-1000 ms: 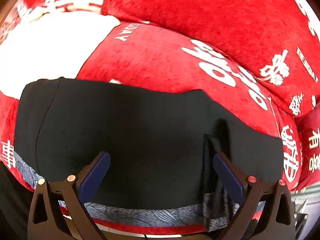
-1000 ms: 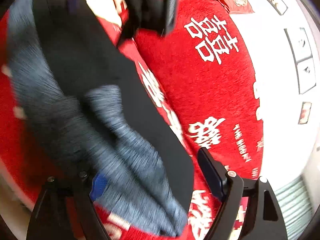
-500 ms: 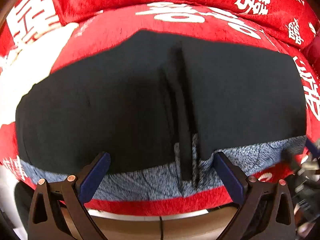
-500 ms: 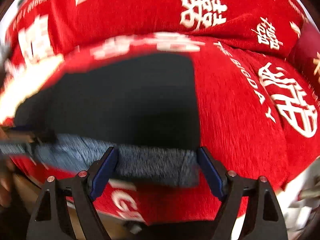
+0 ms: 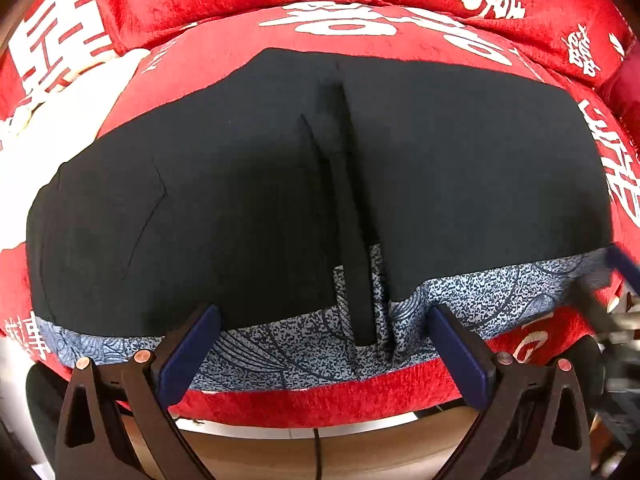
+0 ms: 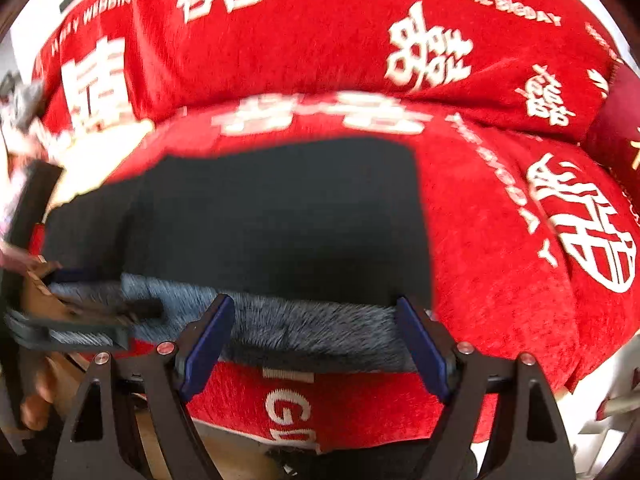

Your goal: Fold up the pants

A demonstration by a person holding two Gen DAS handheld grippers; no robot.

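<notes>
Two hand-held grippers, left [image 5: 323,350] and right [image 6: 316,338], gape wide, holding nothing, at the cushion's [image 5: 280,32] front edge, where the pants [image 5: 240,200] lie flat.

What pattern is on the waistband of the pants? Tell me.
The waistband is speckled blue-grey with dark curved lines, unlike the plain black pants; clearest in the left wrist view.

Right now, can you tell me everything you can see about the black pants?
The black pants lie spread flat on the red cushion, and look like soft, matte fabric. Along the near edge runs a blue-grey patterned band, like an inner lining or waistband turned out. A long narrow fold or crease runs down the middle. The left gripper and right gripper both sit open at that near edge, holding nothing.
</notes>
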